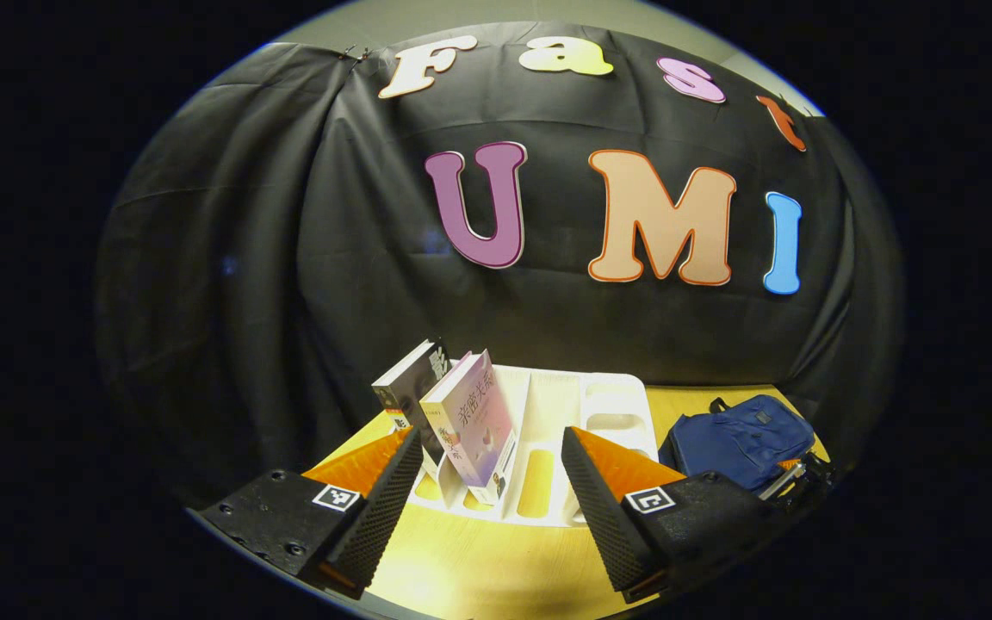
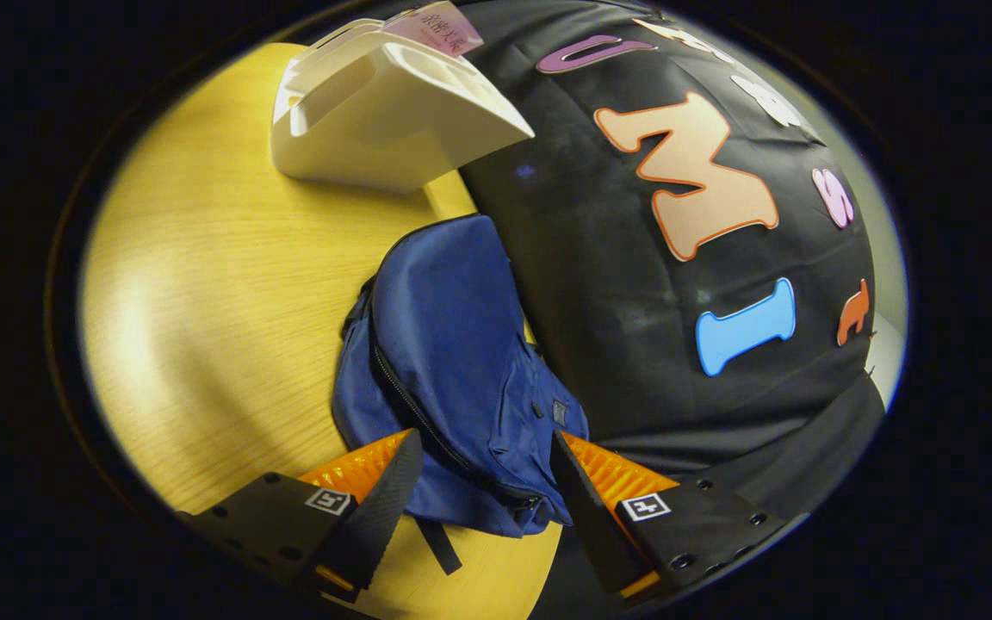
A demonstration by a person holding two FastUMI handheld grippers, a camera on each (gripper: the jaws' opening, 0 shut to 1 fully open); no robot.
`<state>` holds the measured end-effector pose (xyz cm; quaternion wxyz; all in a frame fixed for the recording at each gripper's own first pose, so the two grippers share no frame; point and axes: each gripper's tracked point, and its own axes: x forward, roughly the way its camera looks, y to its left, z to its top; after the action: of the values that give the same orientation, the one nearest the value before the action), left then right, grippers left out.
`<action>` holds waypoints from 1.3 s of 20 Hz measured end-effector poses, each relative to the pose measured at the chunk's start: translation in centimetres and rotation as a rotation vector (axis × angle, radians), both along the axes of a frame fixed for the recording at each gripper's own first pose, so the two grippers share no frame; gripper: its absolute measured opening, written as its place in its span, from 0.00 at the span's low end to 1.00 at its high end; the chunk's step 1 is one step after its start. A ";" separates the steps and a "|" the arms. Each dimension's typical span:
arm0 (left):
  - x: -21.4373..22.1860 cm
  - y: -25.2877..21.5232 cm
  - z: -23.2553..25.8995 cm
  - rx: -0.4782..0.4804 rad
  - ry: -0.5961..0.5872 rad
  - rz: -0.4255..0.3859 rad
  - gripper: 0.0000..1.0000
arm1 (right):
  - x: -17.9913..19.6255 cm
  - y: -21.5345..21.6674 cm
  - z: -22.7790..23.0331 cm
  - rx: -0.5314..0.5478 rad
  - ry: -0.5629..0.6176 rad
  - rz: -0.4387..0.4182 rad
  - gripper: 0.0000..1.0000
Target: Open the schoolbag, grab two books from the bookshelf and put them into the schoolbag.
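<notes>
Left gripper view: left gripper [image 1: 492,482] has its jaws spread wide, gripping nothing, hovering over the near edge of the wooden table [image 1: 479,560]. Between and beyond the two fingers sits the white bookshelf [image 1: 565,405], a slotted rack lying on the table. At its left end stand two books, both leaning left: a dark-covered book [image 1: 410,383] at the far left, and just right of it, touching or nearly so, a lilac-covered book [image 1: 472,413]. The lilac book's lower corner falls just inside the left finger [image 1: 388,495] line; the dark book is partly hidden behind that finger. Slots to the right of the books hold nothing I can make out. Right of the rack, well apart from the books, the blue schoolbag [image 1: 741,439] lies on the table's far right, beyond the right finger [image 1: 599,499]. Part of the other gripper's hardware shows just near the bag at the right edge.

Right gripper view: right gripper [image 2: 486,491] has its jaws spread too, nothing pinched. The schoolbag [image 2: 453,362] lies flat on the table [image 2: 203,327]; its near end, where the zipper line [image 2: 414,413] runs down, sits right between the two fingers. Can't tell whether the pads touch the fabric. Zipper looks closed along the visible stretch. A strap end pokes out at the near side. The bookshelf [image 2: 375,112] is farther off, upper left, apart from the bag, with the lilac book's top [image 2: 440,26] sticking out above it.
</notes>
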<state>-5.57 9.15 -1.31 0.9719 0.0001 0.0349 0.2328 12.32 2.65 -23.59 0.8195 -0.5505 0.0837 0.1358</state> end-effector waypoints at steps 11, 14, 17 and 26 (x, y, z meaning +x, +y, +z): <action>1.1 0.5 -1.5 -0.042 0.050 0.019 0.95 | 3.7 0.3 -0.4 -0.067 -0.023 -0.032 0.72; 1.1 0.8 -1.7 -0.048 0.059 0.028 0.95 | 4.9 1.0 0.9 -0.039 -0.067 -0.030 0.64; 1.2 1.1 -1.9 -0.044 0.072 0.037 0.95 | 5.9 1.5 0.7 -0.020 -0.076 -0.049 0.63; 2.2 2.6 -1.7 -0.007 0.111 0.060 0.95 | 10.6 2.6 -1.2 -0.008 -0.067 -0.103 0.35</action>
<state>-3.41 11.78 -3.04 0.9610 0.0086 0.0895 0.2615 22.88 5.28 -24.75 0.8255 -0.5530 0.0848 0.0746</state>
